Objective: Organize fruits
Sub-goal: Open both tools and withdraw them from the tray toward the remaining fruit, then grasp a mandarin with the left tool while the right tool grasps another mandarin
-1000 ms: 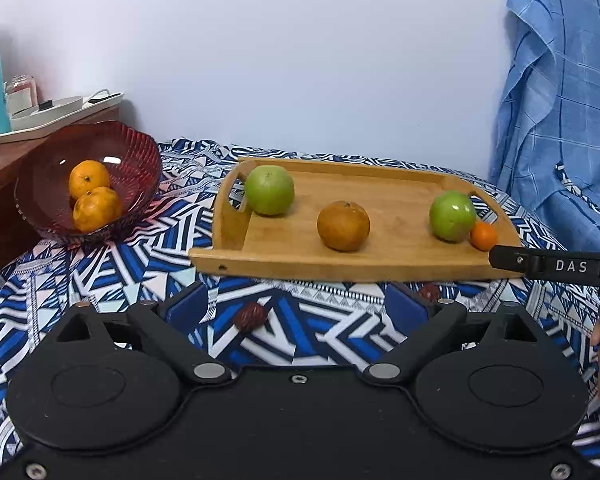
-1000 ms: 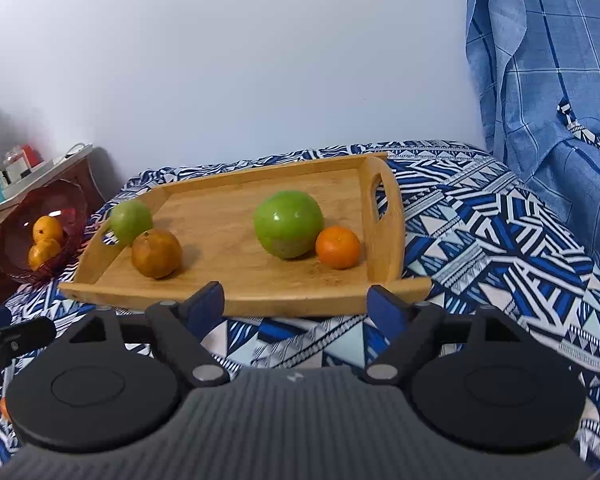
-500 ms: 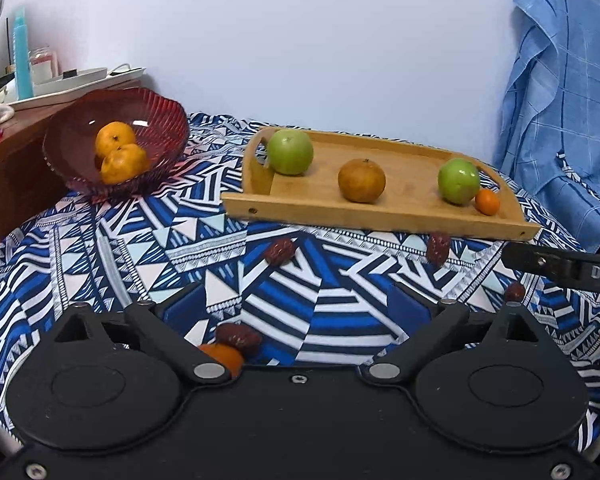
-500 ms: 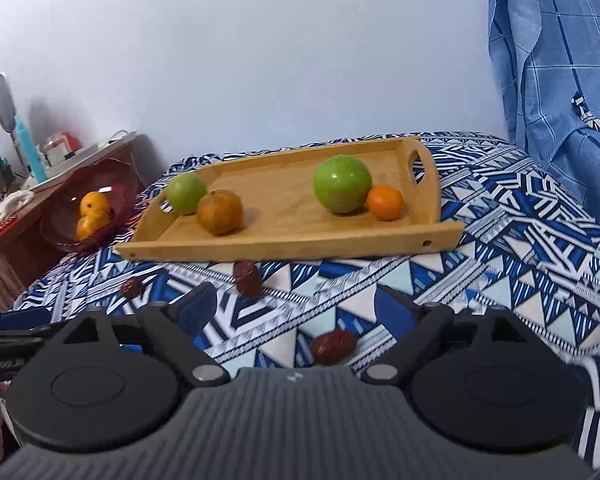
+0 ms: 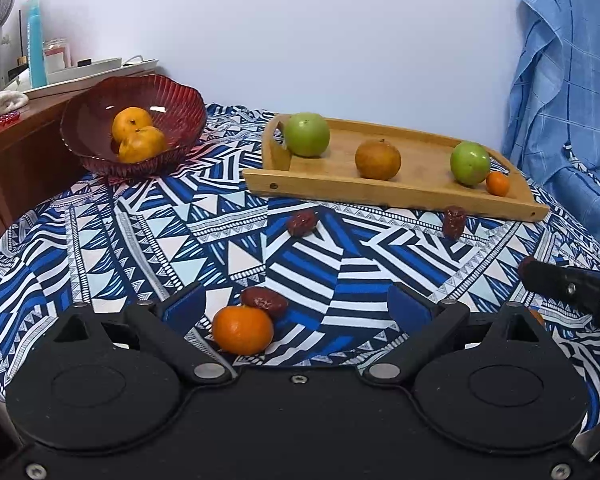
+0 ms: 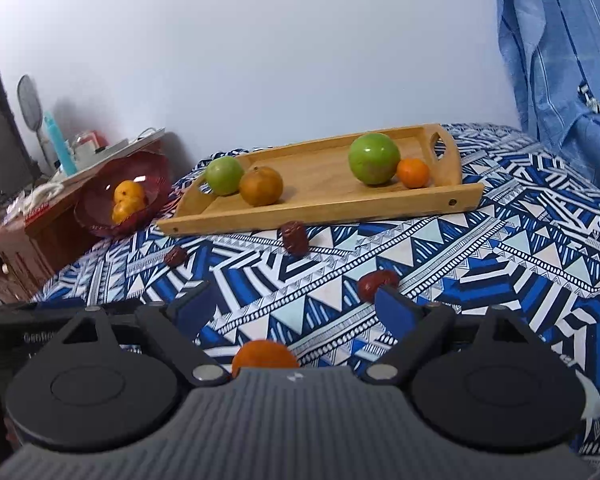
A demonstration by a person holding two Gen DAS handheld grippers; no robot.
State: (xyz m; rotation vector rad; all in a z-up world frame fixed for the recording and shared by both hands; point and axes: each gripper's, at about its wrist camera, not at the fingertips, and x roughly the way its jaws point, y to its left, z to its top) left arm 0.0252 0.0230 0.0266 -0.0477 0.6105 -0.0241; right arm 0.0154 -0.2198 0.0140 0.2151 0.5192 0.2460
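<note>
My left gripper (image 5: 296, 304) stands open low over the patterned cloth. Between its fingers lie a small orange (image 5: 243, 330) and a red date (image 5: 265, 300), near the left finger and not gripped. My right gripper (image 6: 294, 308) is open too, with another small orange (image 6: 264, 354) lying between its jaws near the body and a date (image 6: 376, 282) by its right fingertip. Farther back, the wooden tray (image 5: 396, 194) holds two green apples (image 5: 306, 135) (image 5: 470, 163), a brownish orange (image 5: 378, 159) and a small orange (image 5: 498, 183).
A red glass bowl (image 5: 180, 100) with two oranges sits at the back left, beside a wooden cabinet (image 5: 16, 160) with clutter on top. Two more dates (image 5: 302, 222) (image 5: 454, 216) lie in front of the tray. Blue checked fabric (image 5: 568, 80) hangs at the right.
Both grippers have drawn back from the tray and sunk a little. The tray now looks farther off, and loose dates and small oranges on the cloth have come into view.
</note>
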